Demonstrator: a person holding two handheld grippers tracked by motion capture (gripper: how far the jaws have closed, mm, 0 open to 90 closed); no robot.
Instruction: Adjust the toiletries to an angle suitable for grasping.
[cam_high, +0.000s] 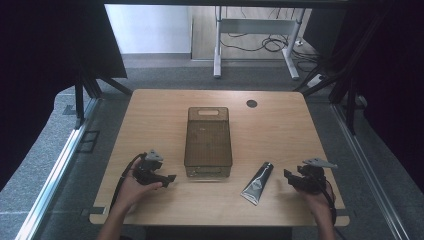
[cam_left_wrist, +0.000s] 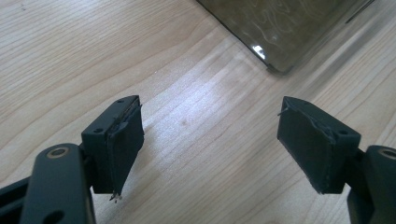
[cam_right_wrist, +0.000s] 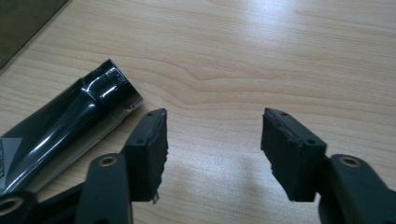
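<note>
The bench (cam_high: 150, 115) carries two things: a smoked, see-through bin (cam_high: 208, 142) standing upright at its middle with the open top upward, and a black tube (cam_high: 257, 183) lying flat just to the right of the bin's near corner, apart from it. The tube's crimped silver end points toward the person and its dark cap end points away, toward the bin.

The left tongs (cam_high: 170, 178) rest low over the bench near the bin's near-left corner; in the left gripper view they (cam_left_wrist: 210, 140) stand spread, with bare wood between the pads and a bin corner (cam_left_wrist: 280, 32) ahead. The right tongs (cam_high: 288, 175) sit to the right of the tube, a short gap between them. In the right gripper view they (cam_right_wrist: 214, 144) are likewise spread and hold nothing — the tube (cam_right_wrist: 70, 126) lies off to the side of one pad, outside the gap.

Step in hand, as judged: the approach, before any grasp. The tube has not been lifted and the bin appears to hold nothing. The next move calls for the right tongs to swing across until the tube's body lies between the pads, then to close on it — gently, since a soft tube dents and slips.
</note>
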